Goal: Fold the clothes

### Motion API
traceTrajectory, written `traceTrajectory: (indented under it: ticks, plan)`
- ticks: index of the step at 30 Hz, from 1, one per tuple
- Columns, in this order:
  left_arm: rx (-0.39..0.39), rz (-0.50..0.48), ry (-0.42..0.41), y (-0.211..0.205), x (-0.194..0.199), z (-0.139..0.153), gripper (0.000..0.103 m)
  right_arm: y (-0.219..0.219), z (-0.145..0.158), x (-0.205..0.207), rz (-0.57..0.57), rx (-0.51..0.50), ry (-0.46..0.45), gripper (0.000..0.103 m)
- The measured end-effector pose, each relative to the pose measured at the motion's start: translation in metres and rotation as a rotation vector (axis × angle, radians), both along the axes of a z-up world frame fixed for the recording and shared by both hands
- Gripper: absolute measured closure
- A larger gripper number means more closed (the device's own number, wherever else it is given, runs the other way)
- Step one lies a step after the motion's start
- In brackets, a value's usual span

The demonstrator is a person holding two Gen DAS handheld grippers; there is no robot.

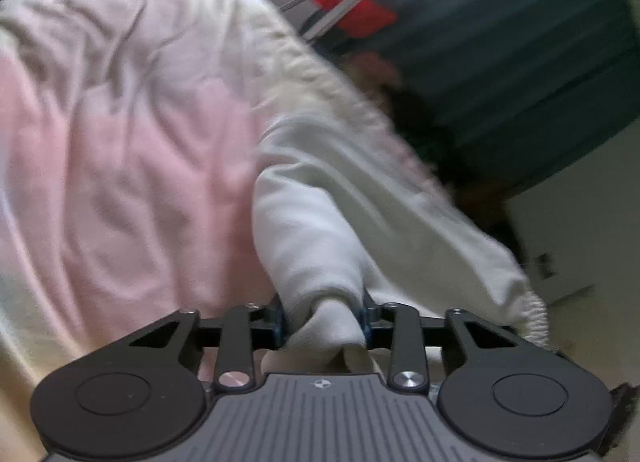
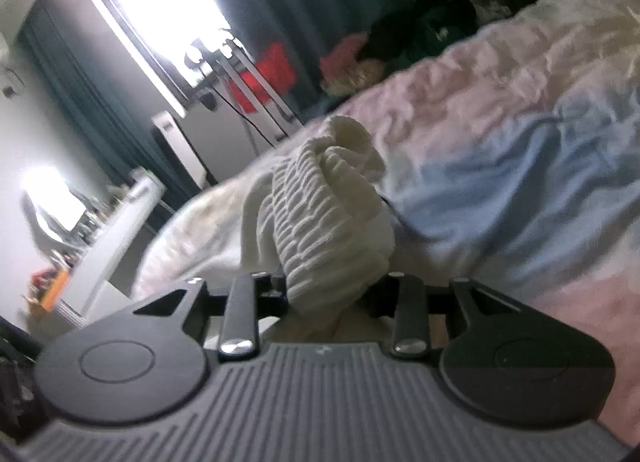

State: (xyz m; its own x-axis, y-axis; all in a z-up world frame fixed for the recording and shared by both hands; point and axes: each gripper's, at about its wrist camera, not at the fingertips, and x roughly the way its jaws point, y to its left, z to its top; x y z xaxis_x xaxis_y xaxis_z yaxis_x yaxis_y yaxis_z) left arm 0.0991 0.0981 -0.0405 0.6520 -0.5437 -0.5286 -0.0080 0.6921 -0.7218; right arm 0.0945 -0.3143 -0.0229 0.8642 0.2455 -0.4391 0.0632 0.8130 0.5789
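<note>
A white garment (image 1: 360, 198) stretches across the bed in the left wrist view, running from my left gripper (image 1: 323, 322) toward the lower right. That gripper is shut on a bunched fold of its smooth fabric. The garment's ribbed, gathered band (image 2: 320, 218) fills the middle of the right wrist view. My right gripper (image 2: 328, 294) is shut on this band, which rises crumpled above the jaws. Both views are blurred. The rest of the garment between the two grippers is only partly seen.
A bedcover (image 1: 120, 134) in pink, white and blue (image 2: 500, 166) lies under the garment. Beyond the bed stand dark teal curtains (image 1: 540, 62), a bright window (image 2: 160, 2), a metal stand with something red (image 2: 264, 74), a white unit (image 2: 120, 230) and a heap of clothes (image 2: 352, 62).
</note>
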Motion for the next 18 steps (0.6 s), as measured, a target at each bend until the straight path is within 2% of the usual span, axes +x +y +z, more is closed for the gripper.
traceTrajectory:
  ticks: [3, 5, 11, 15, 18]
  plan:
    - [-0.049, -0.043, -0.039, -0.012, 0.005, 0.030, 0.074, -0.014, 0.028, -0.011, -0.011, 0.032, -0.044, 0.069]
    - [-0.058, -0.076, -0.057, -0.038, 0.021, 0.048, 0.074, -0.034, 0.046, -0.016, -0.027, 0.050, -0.061, 0.069]
    - [-0.045, -0.128, -0.090, -0.175, 0.111, 0.075, 0.076, -0.132, 0.088, -0.003, -0.173, 0.073, -0.086, 0.069]
    - [-0.035, -0.162, -0.112, -0.265, 0.171, 0.093, 0.076, -0.209, 0.108, 0.035, -0.314, 0.051, -0.096, 0.069]
    - [-0.029, -0.188, -0.128, -0.334, 0.216, 0.106, 0.076, -0.256, 0.113, 0.070, -0.406, 0.001, -0.141, 0.069]
